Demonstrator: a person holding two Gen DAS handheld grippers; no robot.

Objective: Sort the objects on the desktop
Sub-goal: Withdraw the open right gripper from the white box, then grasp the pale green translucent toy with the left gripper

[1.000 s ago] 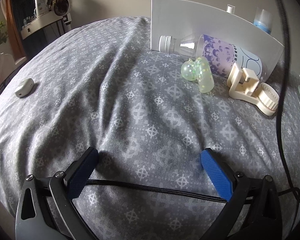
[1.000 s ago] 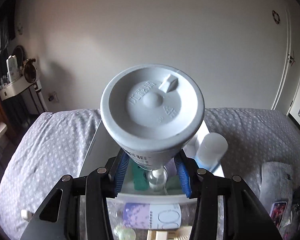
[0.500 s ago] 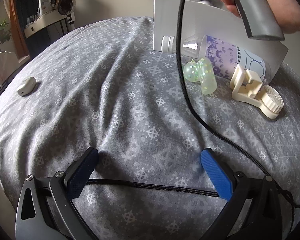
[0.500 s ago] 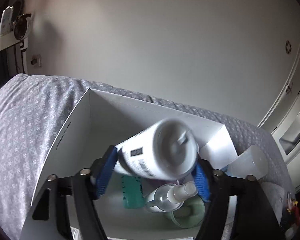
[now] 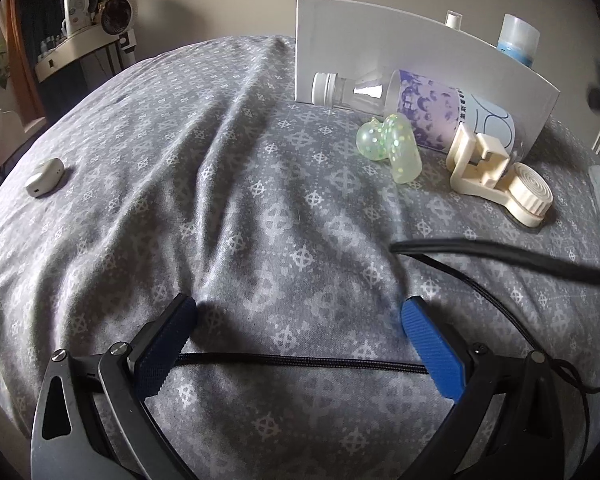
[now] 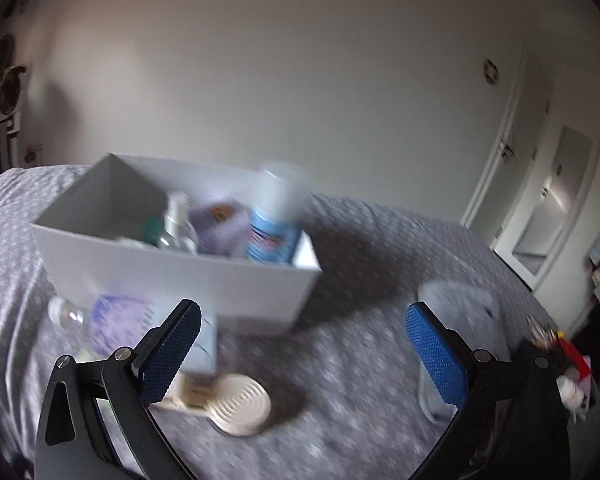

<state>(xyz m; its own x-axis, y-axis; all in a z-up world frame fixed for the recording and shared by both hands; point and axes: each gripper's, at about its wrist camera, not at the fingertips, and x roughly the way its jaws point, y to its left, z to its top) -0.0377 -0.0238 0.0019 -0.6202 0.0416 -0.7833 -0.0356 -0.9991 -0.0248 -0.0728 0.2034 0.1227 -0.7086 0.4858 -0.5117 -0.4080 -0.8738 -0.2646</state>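
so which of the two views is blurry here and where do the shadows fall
Right wrist view: motion-smeared, the white box and blue spray can soft, a dark shadow on the bedspread beside the box. Left wrist view: sharp, the clear bottle crisp, shadow pooled by the left tool; edges bend from the fisheye.

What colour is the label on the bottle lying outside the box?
Purple and white, on the bottle lying against the box; clearest in the left wrist view.
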